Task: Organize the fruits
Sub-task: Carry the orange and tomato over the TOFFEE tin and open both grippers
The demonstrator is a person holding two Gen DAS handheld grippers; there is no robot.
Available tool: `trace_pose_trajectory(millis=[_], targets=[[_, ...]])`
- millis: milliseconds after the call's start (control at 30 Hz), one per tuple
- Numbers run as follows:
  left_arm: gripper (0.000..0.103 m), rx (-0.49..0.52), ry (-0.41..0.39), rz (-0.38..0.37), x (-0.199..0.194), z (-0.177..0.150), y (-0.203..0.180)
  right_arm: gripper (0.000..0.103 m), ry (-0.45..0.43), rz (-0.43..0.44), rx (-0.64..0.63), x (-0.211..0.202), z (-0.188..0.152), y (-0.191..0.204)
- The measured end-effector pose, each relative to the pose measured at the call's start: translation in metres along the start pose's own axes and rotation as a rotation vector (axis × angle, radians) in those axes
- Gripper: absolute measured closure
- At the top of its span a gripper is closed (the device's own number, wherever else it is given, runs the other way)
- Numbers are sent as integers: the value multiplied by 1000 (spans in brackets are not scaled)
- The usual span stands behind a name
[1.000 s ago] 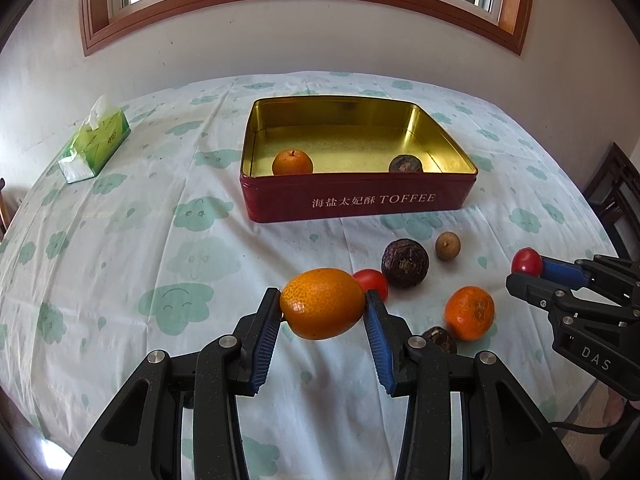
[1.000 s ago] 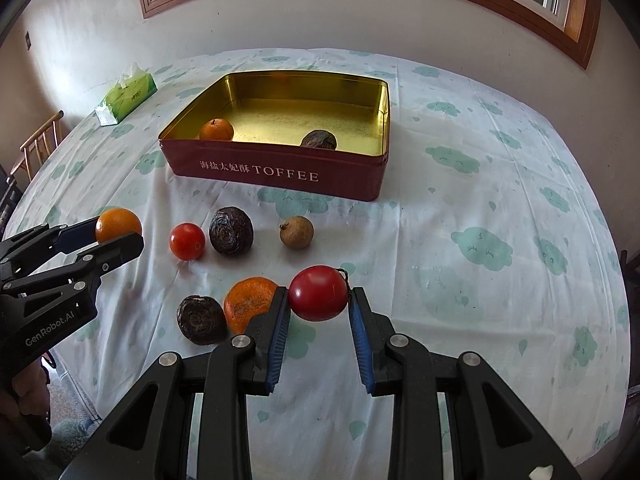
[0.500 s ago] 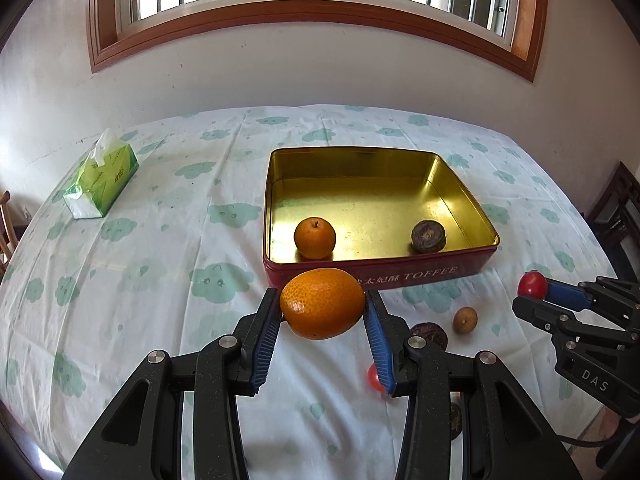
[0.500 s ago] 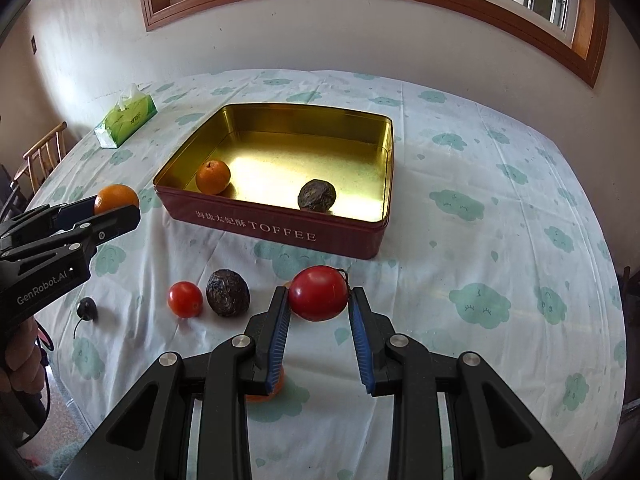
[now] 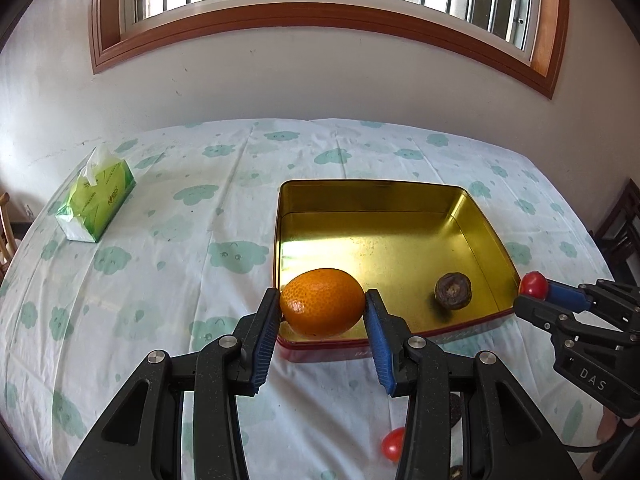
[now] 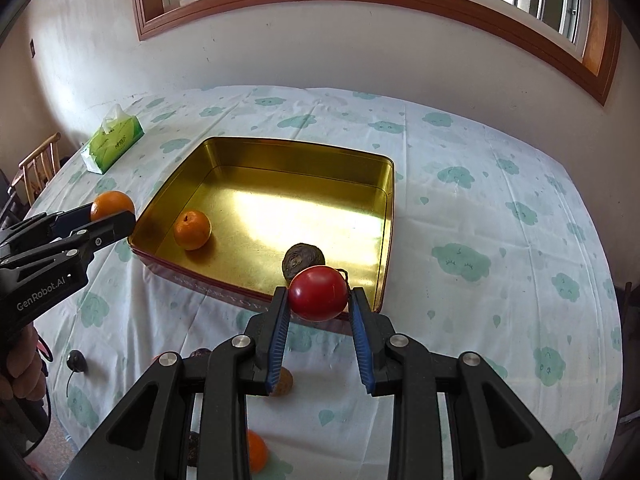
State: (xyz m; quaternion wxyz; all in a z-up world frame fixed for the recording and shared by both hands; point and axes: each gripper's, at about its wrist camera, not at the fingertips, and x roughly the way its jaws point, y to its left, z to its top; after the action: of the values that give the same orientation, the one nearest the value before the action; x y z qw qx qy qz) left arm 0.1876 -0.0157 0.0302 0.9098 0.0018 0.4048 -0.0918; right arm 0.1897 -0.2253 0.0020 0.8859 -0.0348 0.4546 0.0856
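Both grippers have carried their fruit forward from the loose fruit on the cloth to the near edge of the tin, which now fills much more of each view than a second ago. At the tin's near left corner, the left gripper has its ribbed blue pads clamped on a pebbly-skinned, oval orange, hanging over that corner. Near the tin's near right corner, the right gripper holds a smooth, glossy red tomato with a dry stem curl, its jaws drawn in narrow around it. Square with rounded corners, the tin is shiny gold metal inside and dark red outside, with pale lettering along the near wall. Inside it lie a small round orange toward the left wall and a wrinkled, dark brown fruit close to the near wall, well apart from each other. Nearer the cameras than the tin, partly hidden under the black gripper frames, another red tomato and an orange fruit rest on the cloth. Well off to the tin's left sits a green tissue box with a white sheet sticking up, on a white tablecloth printed with pale green clouds.
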Motion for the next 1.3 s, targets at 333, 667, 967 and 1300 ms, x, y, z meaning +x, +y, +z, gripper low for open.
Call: trace_pose_trajectory(millis=[333, 667, 967, 1300], targets=[[60, 14, 50, -10, 34, 6, -7, 75, 48, -3, 2, 32, 10, -6], [60, 31, 89, -13, 51, 2, -16, 75, 74, 5, 10, 50, 13, -9], [60, 47, 108, -15, 58, 0, -22, 75, 88, 14, 17, 57, 13, -10], [60, 54, 100, 1, 60, 1, -26, 75, 87, 14, 17, 57, 13, -11]])
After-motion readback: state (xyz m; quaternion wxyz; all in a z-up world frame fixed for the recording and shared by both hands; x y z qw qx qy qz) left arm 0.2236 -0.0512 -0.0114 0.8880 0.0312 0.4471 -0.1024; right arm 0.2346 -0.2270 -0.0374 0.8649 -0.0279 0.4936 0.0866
